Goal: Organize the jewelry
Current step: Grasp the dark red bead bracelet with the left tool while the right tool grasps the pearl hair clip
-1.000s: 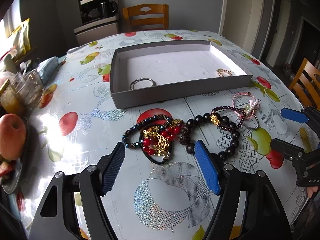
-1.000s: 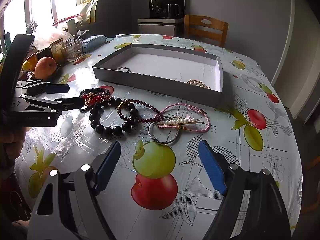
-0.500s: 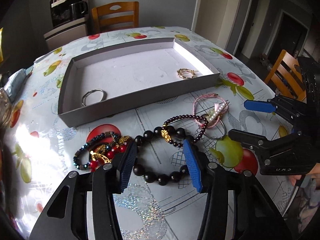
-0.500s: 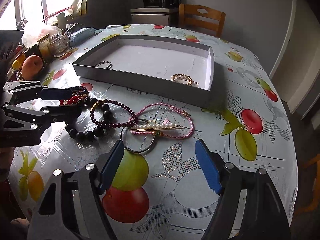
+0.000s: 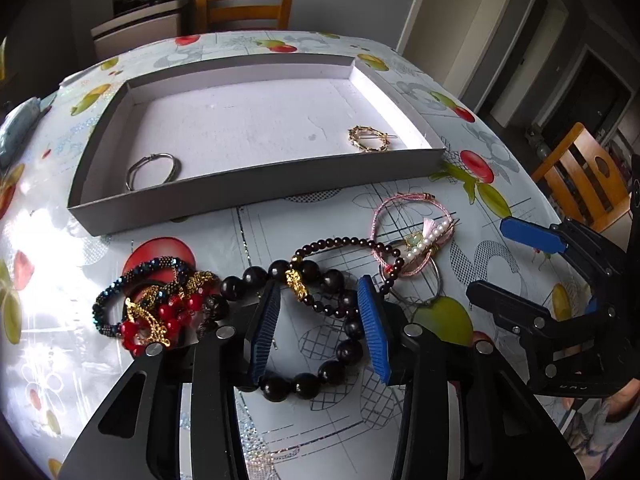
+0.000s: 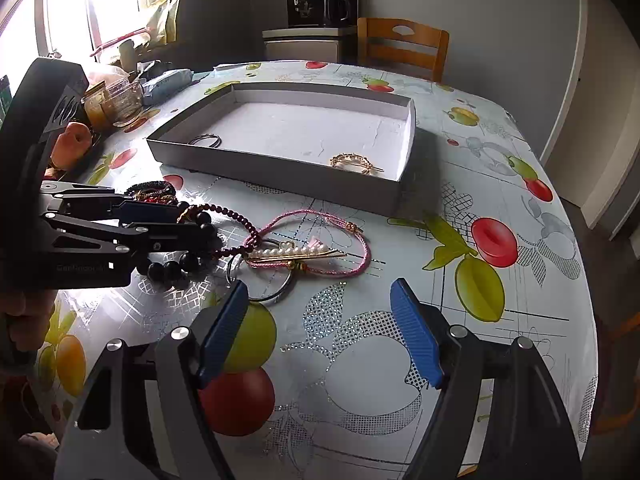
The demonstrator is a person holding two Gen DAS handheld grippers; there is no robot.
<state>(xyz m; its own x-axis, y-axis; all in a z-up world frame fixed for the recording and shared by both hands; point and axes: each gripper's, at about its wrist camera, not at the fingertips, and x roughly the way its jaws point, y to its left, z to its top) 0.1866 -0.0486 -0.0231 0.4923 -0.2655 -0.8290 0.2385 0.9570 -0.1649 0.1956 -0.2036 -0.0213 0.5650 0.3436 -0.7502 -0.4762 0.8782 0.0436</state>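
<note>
A grey shallow tray (image 5: 256,196) (image 6: 280,172) holds a silver ring bracelet (image 5: 151,169) and a gold brooch (image 5: 368,139) (image 6: 354,162). In front of it lies a jewelry heap: a large dark-bead bracelet (image 5: 320,376) (image 6: 172,268), a small maroon-bead bracelet (image 5: 340,242), a pink cord bracelet with a pearl clip (image 5: 416,236) (image 6: 312,248), a metal ring (image 5: 424,300), and red-gold and blue-bead pieces (image 5: 152,312). My left gripper (image 5: 320,332) is open, low over the table, its fingers straddling the dark-bead bracelet. My right gripper (image 6: 320,332) is open and empty, just short of the pink bracelet.
The round table has a fruit-print cloth (image 6: 480,240). Jars, an orange fruit and packets (image 6: 104,108) crowd its left side. Wooden chairs (image 5: 244,4) (image 5: 580,176) stand at the far and right edges. A coffee machine on a cabinet (image 6: 316,8) stands behind.
My left gripper has moved right from the red-gold pieces to the dark-bead bracelet, dropped closer, and its jaws have narrowed. My right gripper has moved a little closer to the pink bracelet.
</note>
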